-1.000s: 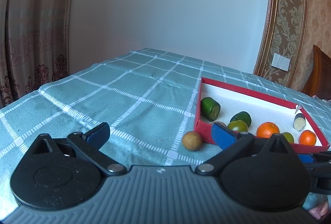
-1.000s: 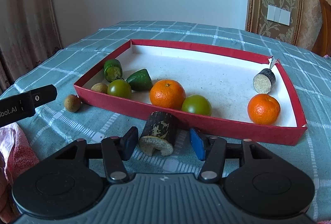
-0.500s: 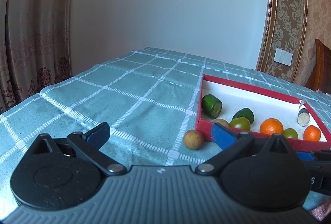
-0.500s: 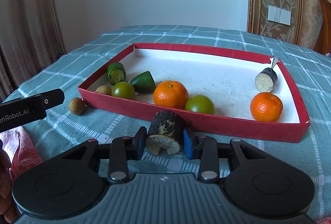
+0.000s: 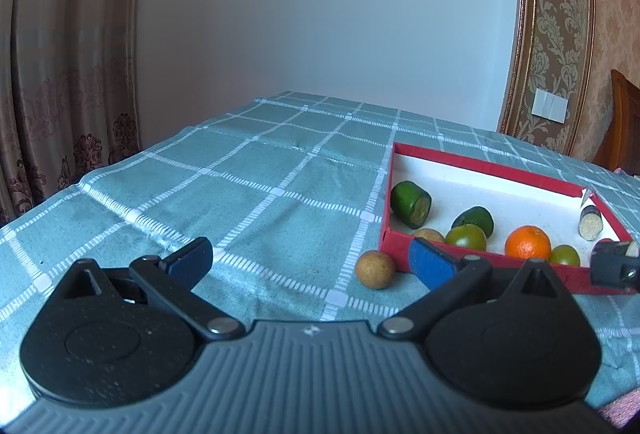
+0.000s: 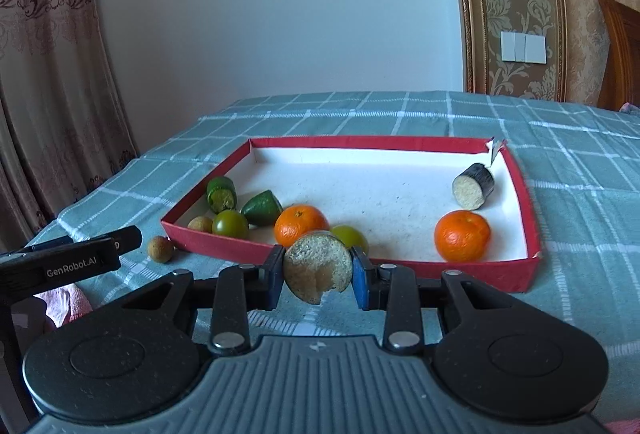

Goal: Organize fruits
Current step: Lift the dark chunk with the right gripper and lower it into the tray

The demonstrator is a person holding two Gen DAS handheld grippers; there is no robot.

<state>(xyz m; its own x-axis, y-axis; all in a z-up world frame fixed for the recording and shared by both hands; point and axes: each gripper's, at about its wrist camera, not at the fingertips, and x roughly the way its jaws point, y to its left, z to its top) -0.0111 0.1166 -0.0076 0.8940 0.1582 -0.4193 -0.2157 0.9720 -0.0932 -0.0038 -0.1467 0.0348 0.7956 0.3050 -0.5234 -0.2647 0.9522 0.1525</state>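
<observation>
Fruit chunk [image 6: 318, 268], dark-skinned with a pale cut face toward me, sits pinched between the pads of my right gripper [image 6: 318, 278], lifted just before the near wall of the red tray [image 6: 524, 189]. My left gripper [image 5: 308, 260] gapes wide with nothing in it above the checked tabletop [image 5: 248, 185]. A brown longan [image 5: 375, 269] lies just outside the tray's near left corner. Inside are two oranges [image 6: 462, 236], green fruits and another dark chunk [image 6: 473, 186] in the far right corner.
</observation>
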